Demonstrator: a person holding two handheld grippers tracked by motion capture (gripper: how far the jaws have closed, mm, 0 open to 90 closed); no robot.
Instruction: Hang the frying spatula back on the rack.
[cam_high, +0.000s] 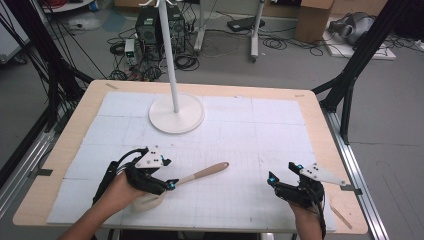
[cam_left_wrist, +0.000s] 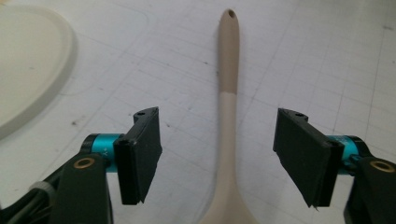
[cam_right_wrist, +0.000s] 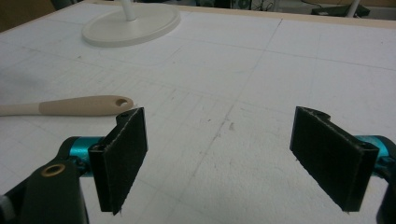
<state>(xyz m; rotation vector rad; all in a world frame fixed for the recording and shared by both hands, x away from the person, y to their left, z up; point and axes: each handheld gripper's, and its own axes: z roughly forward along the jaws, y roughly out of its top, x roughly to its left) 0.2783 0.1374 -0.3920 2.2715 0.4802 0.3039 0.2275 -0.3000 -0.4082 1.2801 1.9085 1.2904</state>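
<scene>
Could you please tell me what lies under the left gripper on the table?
Under the left gripper lies a beige spoon; its handle runs between the open jaws, untouched by either. Its bowl end is mostly covered by the gripper and the hand.

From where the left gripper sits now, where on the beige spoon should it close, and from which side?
Grip the spoon on its slim handle just above the widening bowl, coming straight down from above. It lies flat on the table mat, and the left gripper already straddles the handle with open jaws, one each side, not touching. The narrow neck probably fits the pads best.
</scene>
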